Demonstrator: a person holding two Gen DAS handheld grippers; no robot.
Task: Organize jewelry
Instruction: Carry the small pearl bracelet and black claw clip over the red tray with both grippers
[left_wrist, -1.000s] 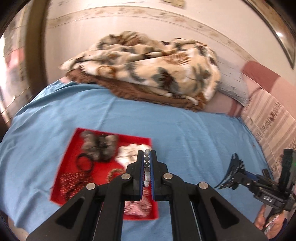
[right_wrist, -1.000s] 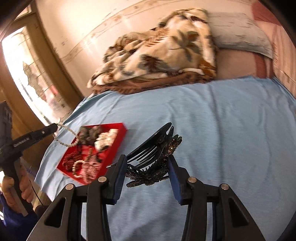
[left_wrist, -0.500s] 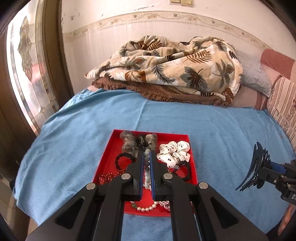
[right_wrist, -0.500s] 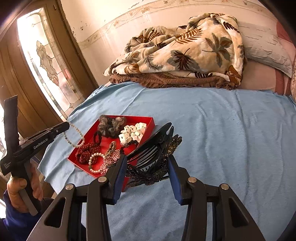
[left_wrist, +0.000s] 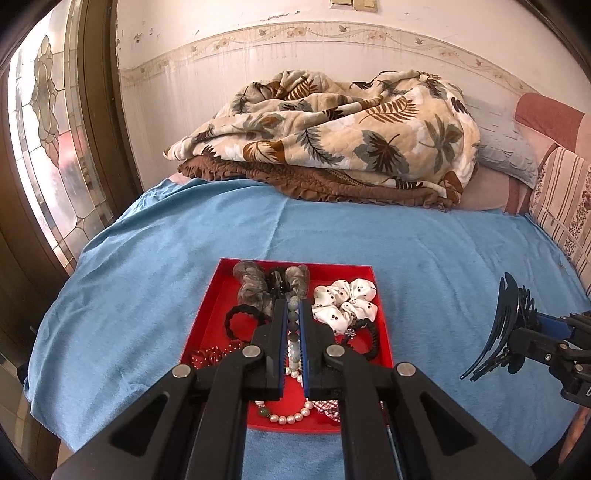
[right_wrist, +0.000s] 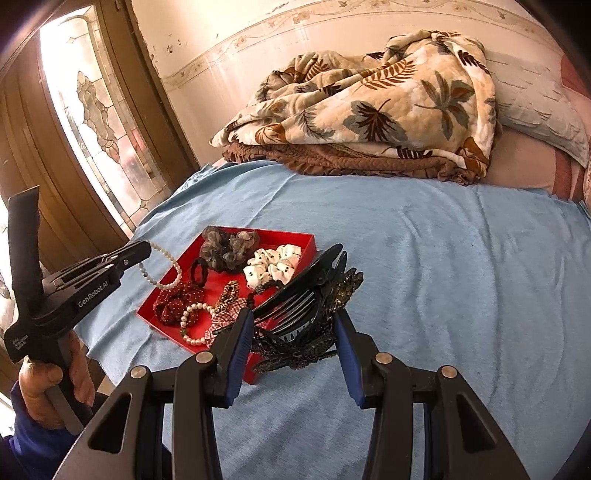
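Left wrist view shows the left claw (left_wrist: 293, 332) pressed tight on a bead necklace (left_wrist: 293, 325), held above the red tray (left_wrist: 207, 314) on the blue bed (left_wrist: 147, 258). I think it hangs there so the beads can drop into the tray with the scrunchies. The right claw (right_wrist: 293, 332) pinches a dark hair clip (right_wrist: 299, 295) from both sides, lifted just past the tray's edge, maybe waiting its turn. The left claw's fingers hide part of the necklace. The clip's sparkly bits are hard to make out.
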